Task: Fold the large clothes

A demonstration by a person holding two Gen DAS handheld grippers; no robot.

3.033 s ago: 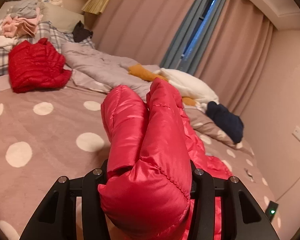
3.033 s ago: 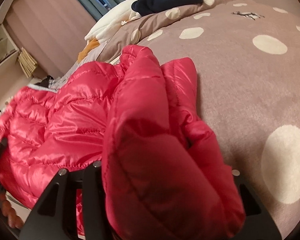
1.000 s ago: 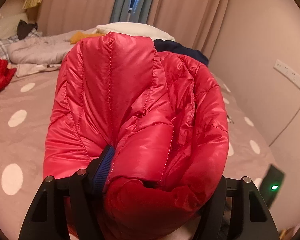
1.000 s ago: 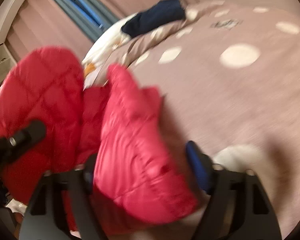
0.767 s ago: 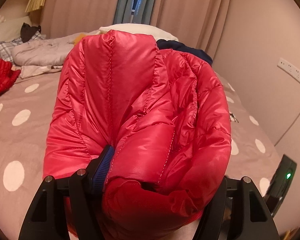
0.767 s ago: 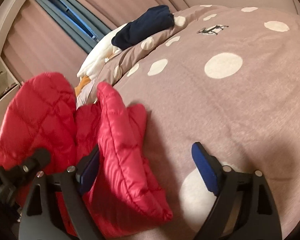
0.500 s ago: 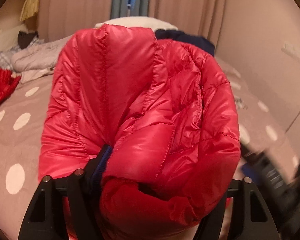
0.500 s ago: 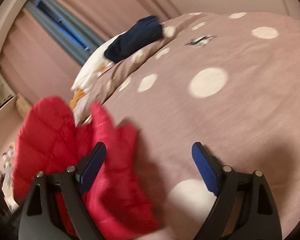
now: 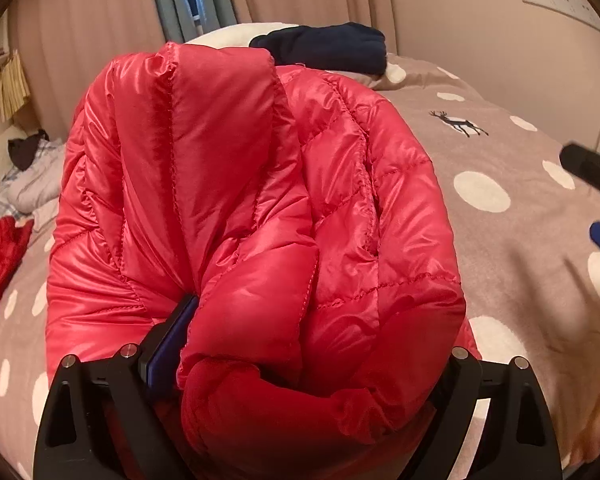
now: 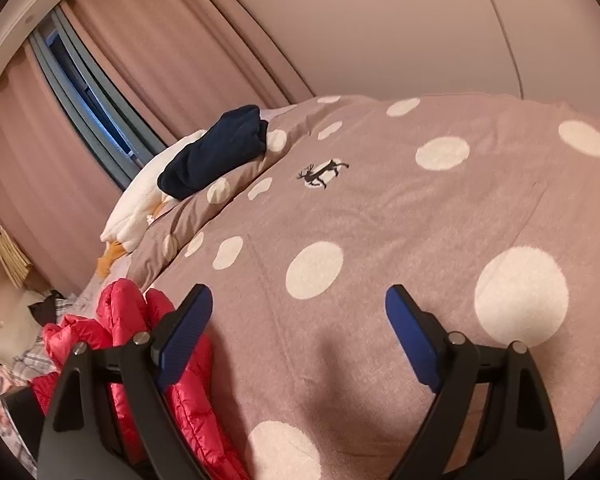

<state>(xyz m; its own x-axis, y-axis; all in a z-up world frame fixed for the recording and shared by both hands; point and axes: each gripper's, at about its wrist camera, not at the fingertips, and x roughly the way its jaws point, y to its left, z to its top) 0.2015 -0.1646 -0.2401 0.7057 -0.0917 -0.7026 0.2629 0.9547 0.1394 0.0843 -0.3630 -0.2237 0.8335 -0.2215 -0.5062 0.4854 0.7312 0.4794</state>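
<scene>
Left wrist view
- Left gripper: clamped on a thick bunched wad of the red down jacket; one blue pad shows at the left, the other is buried in fabric.
- Jacket position: held up off the bed; it fills the middle of the view and runs lengthwise away from the fingers toward the far edge of the bed.
- Right gripper, as seen here: only a dark tip and a blue pad at the right border, apart from the jacket.
- Around: navy garment on a white pile at the bed's far edge; second red garment near the left edge.

Right wrist view
- Right gripper: jaws spread wide, nothing between them, over bare spotted bedcover.
- Jacket from here: down and to the left, just beside the left finger.
- Key relation: the left hand carries the load alone; the right would need to swing left to take a free part.
- Obstacles: none apparent between the right gripper and the jacket; the navy garment lies well apart, at the far edge.
</scene>
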